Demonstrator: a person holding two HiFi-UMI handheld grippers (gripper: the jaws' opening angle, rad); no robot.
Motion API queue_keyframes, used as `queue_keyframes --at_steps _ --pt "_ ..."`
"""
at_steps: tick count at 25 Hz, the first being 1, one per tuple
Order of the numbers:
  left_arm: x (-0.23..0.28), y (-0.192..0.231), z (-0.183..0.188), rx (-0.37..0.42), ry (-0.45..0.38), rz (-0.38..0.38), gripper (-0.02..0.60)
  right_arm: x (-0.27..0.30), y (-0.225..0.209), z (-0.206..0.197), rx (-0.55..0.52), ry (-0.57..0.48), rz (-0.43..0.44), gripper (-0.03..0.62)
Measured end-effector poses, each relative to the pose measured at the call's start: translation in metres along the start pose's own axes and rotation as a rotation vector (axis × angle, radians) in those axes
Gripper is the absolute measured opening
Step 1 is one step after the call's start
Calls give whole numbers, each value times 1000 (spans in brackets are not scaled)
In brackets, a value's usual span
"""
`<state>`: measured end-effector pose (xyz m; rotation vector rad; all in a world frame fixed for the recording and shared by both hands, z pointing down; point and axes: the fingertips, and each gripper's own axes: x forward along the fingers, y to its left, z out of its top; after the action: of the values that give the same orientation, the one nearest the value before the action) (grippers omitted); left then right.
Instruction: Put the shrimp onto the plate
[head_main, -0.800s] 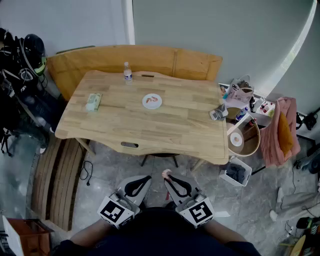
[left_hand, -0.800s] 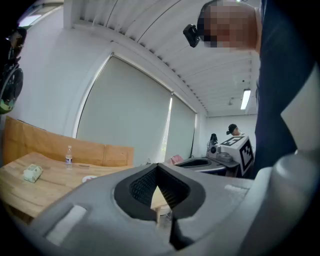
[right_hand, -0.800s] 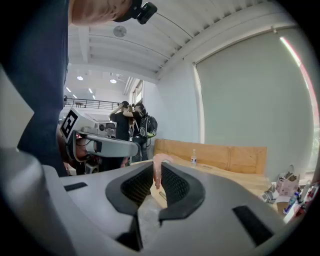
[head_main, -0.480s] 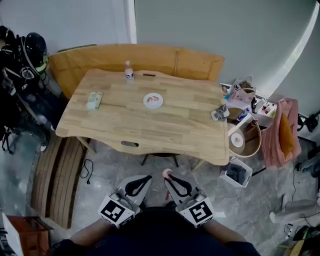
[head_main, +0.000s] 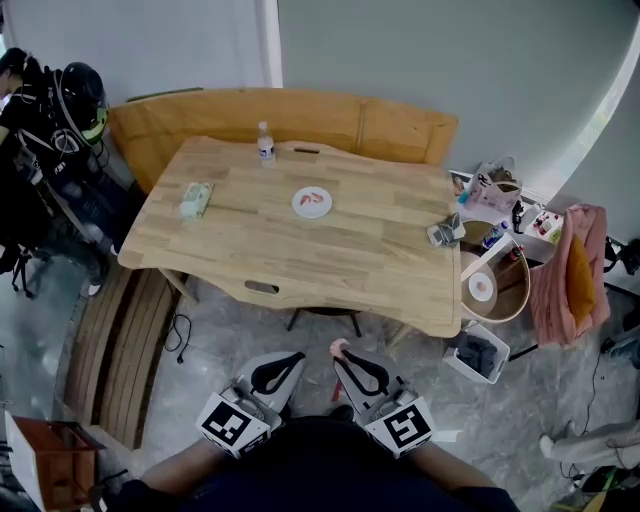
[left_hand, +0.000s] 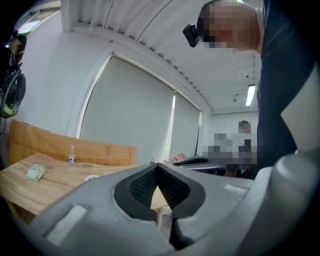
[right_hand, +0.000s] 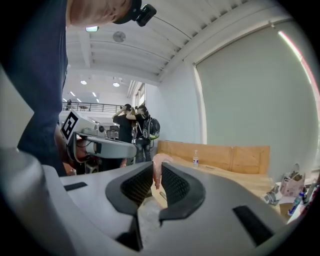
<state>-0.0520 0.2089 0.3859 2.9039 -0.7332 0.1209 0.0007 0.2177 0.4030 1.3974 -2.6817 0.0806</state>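
Observation:
A white plate lies near the middle of the wooden table, with one orange-pink shrimp on it. Both grippers hang low over the floor in front of the table, close to my body. My right gripper is shut on a pale pink shrimp. That shrimp stands upright between the black pads, and its curled end sticks out above the tips. My left gripper is shut, its tips touching with nothing between them.
A small water bottle stands at the table's far edge and a green packet lies at its left. A wooden bench runs behind. A round basket, a white bin and pink cloth crowd the right; bags the left.
The head view has shifted a little, so the table sits slightly further right and lower in frame. Both grippers stay as they were, the right one still holding its shrimp.

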Motion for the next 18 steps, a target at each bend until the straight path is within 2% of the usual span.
queue_keyframes --at_steps 4,11,18 --pt "7 -6 -3 17 1 34 -2 -9 -6 -9 -8 13 36 58" --pt "29 -14 -5 -6 0 73 -2 -15 -28 -14 -11 19 79 58" --pt "47 12 -8 10 1 65 -2 9 -48 -23 -1 41 75 58"
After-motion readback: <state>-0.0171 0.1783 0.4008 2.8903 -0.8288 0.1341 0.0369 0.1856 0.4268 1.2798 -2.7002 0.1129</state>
